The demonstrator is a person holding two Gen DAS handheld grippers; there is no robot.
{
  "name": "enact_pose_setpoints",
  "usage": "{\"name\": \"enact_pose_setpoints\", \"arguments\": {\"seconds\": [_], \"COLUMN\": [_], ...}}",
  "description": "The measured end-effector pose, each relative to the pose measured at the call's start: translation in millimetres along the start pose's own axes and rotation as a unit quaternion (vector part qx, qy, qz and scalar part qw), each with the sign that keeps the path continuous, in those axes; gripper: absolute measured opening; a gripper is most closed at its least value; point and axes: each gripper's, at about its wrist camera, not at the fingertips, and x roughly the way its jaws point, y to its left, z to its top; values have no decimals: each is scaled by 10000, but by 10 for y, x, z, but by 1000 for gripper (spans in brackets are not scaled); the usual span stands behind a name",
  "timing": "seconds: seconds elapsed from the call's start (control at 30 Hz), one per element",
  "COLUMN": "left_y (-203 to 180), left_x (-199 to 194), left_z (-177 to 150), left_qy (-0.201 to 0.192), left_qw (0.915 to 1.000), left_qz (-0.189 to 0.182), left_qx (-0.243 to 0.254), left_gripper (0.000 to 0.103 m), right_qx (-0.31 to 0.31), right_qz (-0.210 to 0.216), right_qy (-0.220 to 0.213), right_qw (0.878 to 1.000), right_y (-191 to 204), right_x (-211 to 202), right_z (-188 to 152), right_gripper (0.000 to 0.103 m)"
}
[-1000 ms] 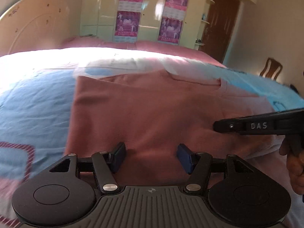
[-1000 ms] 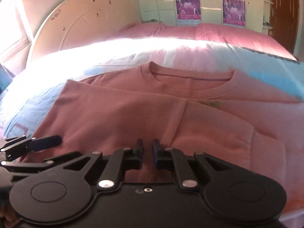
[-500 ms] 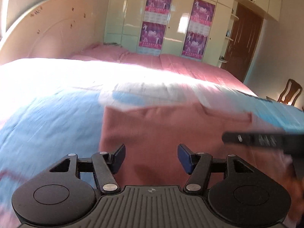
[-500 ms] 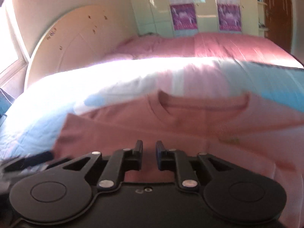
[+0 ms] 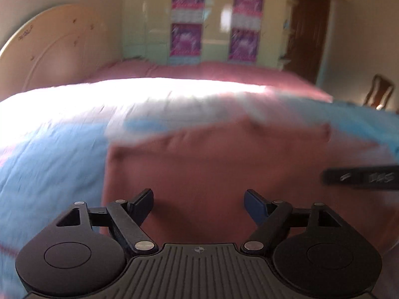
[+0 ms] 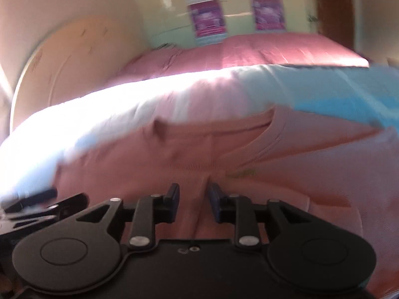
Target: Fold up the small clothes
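Observation:
A dusty-pink sweatshirt (image 5: 224, 164) lies on the bed, its neck opening (image 6: 219, 134) toward the headboard. My left gripper (image 5: 198, 205) is open and empty above the shirt's near left part. My right gripper (image 6: 193, 200) is part open, its jaws a small gap apart, with a raised fold of the shirt (image 6: 199, 214) running between them. The right gripper also shows in the left wrist view (image 5: 361, 178) at the right edge. The left gripper shows in the right wrist view (image 6: 37, 204) at the lower left. Both views are blurred.
The bed has a blue, white and pink cover (image 5: 49, 164) and pink pillows (image 5: 199, 72) at the far end. A curved headboard (image 5: 54, 47) stands at the left. A wardrobe with posters (image 5: 214, 20), a door (image 5: 309, 27) and a chair (image 5: 379, 94) lie behind.
Both grippers have tilted up and drawn back, so more of the room shows. The right gripper's jaws have opened from nearly shut to a small gap. The left gripper stays open.

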Motion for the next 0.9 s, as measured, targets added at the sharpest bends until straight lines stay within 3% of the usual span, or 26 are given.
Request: {"name": "enact_pose_setpoints", "arguments": {"seconds": [0.03,0.1,0.13,0.17,0.23,0.4,0.47,0.5,0.6,0.7,0.77,0.9], "left_y": [90,265,297,263,141,-140,-180,-159,-172,-165,-180,-215], "left_x": [-27,-176,-216,-253,-342,-721,-664,-697,-794,-808,-817,-819], "left_z": [-58,-128,-137,-160,-195,-294,-418,-487,-511,-558,-579,-579], "left_qy": [-28,-53,-47,-43,16,-148,260,205,304,308,281,325], "left_qw": [9999,9997,9998,10000,9998,9998,9996,9997,9988,9982,9979,9972], "left_qz": [30,-99,-120,-36,159,12,122,112,367,508,590,669], "left_qx": [-113,-222,-155,-29,106,-92,3,-25,76,-12,-29,-82], "left_gripper": [79,78,78,79,79,79,81,81,81,81,82,82], "right_qx": [-109,257,446,604,687,367,-62,-188,-258,-202,-185,-457], "right_qz": [-206,-469,-617,-657,-897,-403,-413,-550,-496,-205,-61,22], "right_qy": [-8,-111,-204,-228,-192,-307,6,173,114,-123,258,207], "right_qw": [9997,9985,9969,9958,9934,9980,9991,9982,9984,9995,9995,9987], "right_y": [-58,-389,-600,-814,-1037,-1030,-940,-944,-1028,-1071,-1094,-1064], "right_x": [-45,-210,-344,-466,-593,-898,-841,-800,-924,-1060,-909,-884], "right_z": [-56,-55,-88,-134,-200,-354,-454,-500,-559,-522,-585,-581], "right_gripper": [23,23,18,24,27,28,24,24,25,29,27,27]}}
